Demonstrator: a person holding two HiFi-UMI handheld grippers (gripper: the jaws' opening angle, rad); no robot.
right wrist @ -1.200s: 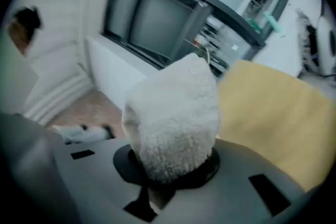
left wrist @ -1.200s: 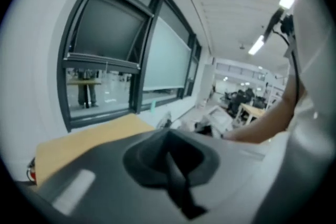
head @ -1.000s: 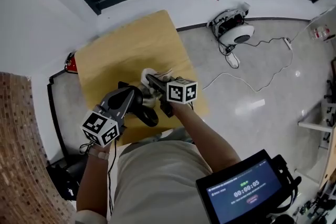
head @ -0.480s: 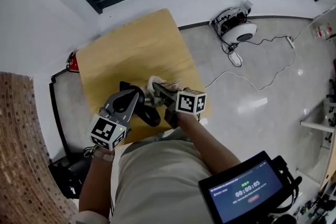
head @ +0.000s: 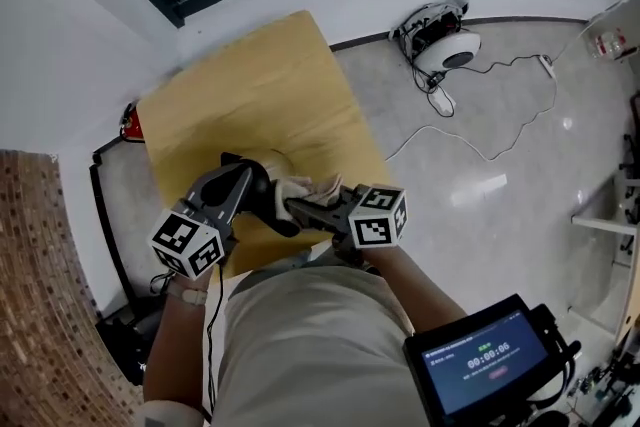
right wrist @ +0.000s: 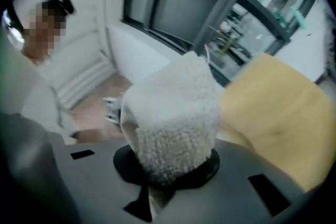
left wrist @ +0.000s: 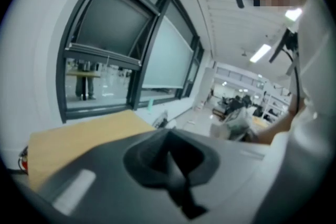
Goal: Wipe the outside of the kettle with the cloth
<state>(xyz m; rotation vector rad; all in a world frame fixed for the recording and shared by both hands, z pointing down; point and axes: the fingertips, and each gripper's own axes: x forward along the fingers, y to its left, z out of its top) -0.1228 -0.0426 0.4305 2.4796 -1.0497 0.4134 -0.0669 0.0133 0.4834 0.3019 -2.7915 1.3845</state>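
The right gripper pinches the fluffy cloth so that a wad sticks out for rubbing, at the wooden table's 6 o'clock edge. The left gripper, at the cloth's 9 o'clock, has its jaws pressed together with nothing visible between them, perhaps steadying the kettle. The kettle itself lies hidden beneath both grippers.

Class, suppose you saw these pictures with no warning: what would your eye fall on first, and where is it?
The fluffy white cloth fills the middle of the right gripper view, pinched by the fingers of the right gripper. In the head view, that gripper is close beside the left gripper over the near end of the yellow table. On the grey floor beyond, a white round device trails cables.
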